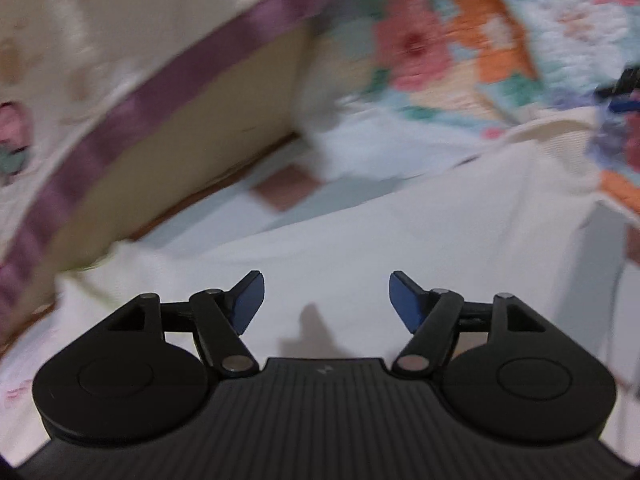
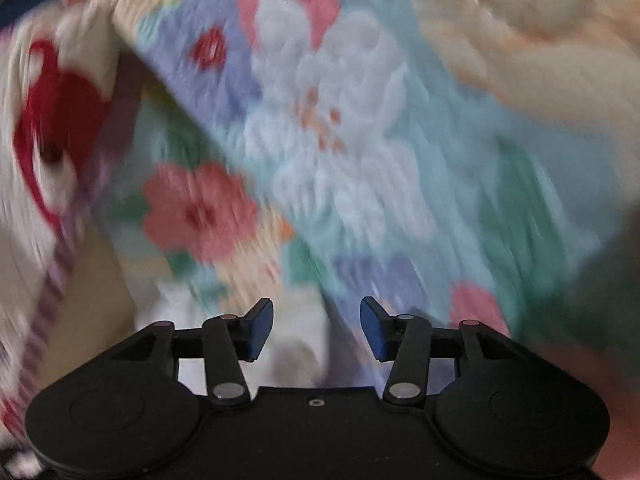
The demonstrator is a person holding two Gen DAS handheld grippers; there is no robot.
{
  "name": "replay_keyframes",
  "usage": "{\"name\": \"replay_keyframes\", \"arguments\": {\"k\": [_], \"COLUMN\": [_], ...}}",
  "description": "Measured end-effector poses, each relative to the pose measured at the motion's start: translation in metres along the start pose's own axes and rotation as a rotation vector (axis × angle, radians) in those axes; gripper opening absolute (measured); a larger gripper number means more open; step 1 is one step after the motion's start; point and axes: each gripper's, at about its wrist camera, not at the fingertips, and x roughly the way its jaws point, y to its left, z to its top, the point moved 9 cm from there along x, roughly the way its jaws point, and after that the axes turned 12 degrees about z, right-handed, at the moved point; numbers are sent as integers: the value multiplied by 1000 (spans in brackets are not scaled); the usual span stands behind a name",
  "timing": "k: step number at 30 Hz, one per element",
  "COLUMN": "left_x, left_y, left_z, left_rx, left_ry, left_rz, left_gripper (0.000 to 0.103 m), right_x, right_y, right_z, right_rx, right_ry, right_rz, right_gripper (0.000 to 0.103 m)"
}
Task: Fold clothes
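A white garment (image 1: 400, 240) lies spread flat just ahead of my left gripper (image 1: 326, 302), which hovers over it open with nothing between its blue pads (image 1: 250, 302). The garment's far edge ends near a flowered quilt (image 1: 440, 52). In the right wrist view my right gripper (image 2: 317, 330) is open and empty, above a small patch of white cloth (image 2: 296, 344) and the same flowered quilt (image 2: 340, 140). Both views are blurred by motion. The other gripper (image 1: 624, 92) shows as a dark shape at the right edge of the left wrist view.
A cream cover with a purple striped border (image 1: 132, 112) hangs at the left over a beige side. Pale floor tiles with a brown square (image 1: 286, 188) lie beyond the garment. A white cloth with a red print (image 2: 52, 120) sits at the left of the right wrist view.
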Motion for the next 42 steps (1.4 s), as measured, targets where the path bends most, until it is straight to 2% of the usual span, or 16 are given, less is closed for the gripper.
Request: {"name": "replay_keyframes", "arguments": {"k": [3, 7, 11, 13, 15, 18, 23, 24, 28, 31, 32, 35, 37, 40, 42], "left_x": [10, 20, 23, 22, 21, 14, 9, 8, 9, 14, 15, 18, 18, 16, 15], "left_y": [-34, -57, -55, -48, -41, -31, -15, -11, 0, 4, 3, -3, -8, -20, -28], "left_z": [-1, -4, -10, -17, -24, -31, -39, -40, -44, -45, -45, -45, -44, -44, -44], "left_rx": [-18, -40, -74, -110, -136, -144, -138, -134, -133, -168, -179, -204, -219, -224, -226], "left_ry": [7, 23, 29, 54, 74, 68, 69, 68, 75, 85, 87, 91, 89, 85, 83], "left_rz": [-62, -92, -82, -85, -86, -69, -41, -37, -30, -37, -43, -61, -73, -100, -118], "left_gripper": [69, 69, 69, 69, 69, 69, 69, 69, 69, 69, 69, 69, 69, 69, 70], "right_x": [-6, -14, 2, 18, 33, 50, 41, 31, 4, 2, 2, 9, 21, 53, 79], "right_y": [-6, -14, -4, -2, 7, 54, 151, 160, 140, 110, 103, 103, 109, 115, 114], "right_z": [-18, -42, -25, -16, -9, -6, -38, -39, -29, -23, -22, -21, -18, -11, -3], "right_rx": [66, 153, 149, 176, 141, -47, -322, -303, -277, -258, -232, -133, -103, -98, -109], "right_ry": [13, 30, -85, -106, -96, -24, 72, 53, -32, -2, 15, 33, 32, 34, 46], "right_rz": [21, 50, 95, 113, 81, 109, 271, 329, 279, 195, 192, 255, 280, 215, 143], "right_gripper": [54, 54, 55, 59, 60, 59, 58, 57, 57, 58, 58, 59, 61, 71, 68]}}
